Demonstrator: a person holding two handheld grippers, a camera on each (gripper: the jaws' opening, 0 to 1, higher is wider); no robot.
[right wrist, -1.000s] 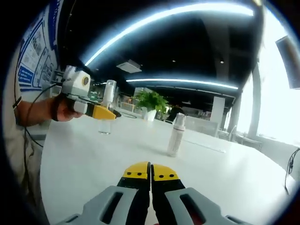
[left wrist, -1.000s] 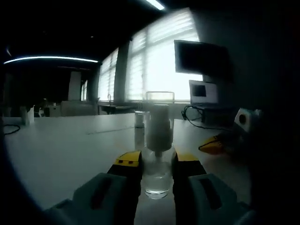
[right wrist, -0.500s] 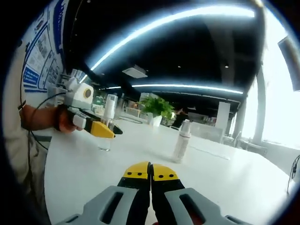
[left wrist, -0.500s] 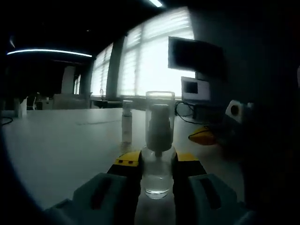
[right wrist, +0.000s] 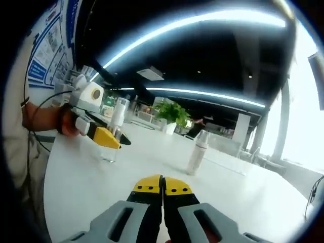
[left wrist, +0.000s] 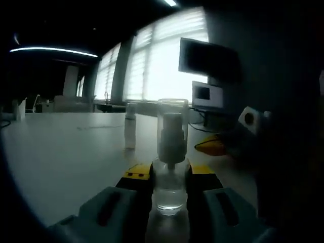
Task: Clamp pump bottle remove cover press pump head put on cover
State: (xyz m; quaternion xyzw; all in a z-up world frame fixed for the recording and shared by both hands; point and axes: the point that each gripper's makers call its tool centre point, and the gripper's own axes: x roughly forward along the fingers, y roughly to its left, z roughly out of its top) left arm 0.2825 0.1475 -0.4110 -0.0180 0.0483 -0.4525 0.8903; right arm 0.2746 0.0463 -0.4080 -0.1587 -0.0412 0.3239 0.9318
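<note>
Clamped on the pump bottle (left wrist: 171, 172), the left claw (left wrist: 170, 178) has its two yellow-tipped jaws pressed against either side of the clear lower body, with the bottle standing upright between them on the white counter (left wrist: 66, 157). Over the bottle's white pump head sits a transparent cover (left wrist: 172, 126), still in place. Beyond the pump bottle and a little to its left stands a second, slimmer white bottle (left wrist: 130, 126), well apart from it and also upright on the counter. To the right of the pump bottle, the right claw (left wrist: 212, 147) comes into the left gripper view as a dim yellow tip pointing toward the bottle, near it but not touching.

From the right gripper view, the right claw (right wrist: 162, 186) has its jaws pressed together with nothing between them, low over the counter (right wrist: 86, 187). Ahead and to its left, the left claw (right wrist: 112, 140) grips the pump bottle (right wrist: 115, 132), held by a hand (right wrist: 71, 124) whose arm enters from the left edge. The slim white bottle (right wrist: 197, 153) stands to the right of the pump bottle, apart from both claws. Behind the bottles a green plant (right wrist: 169, 114) shows in the background.
</note>
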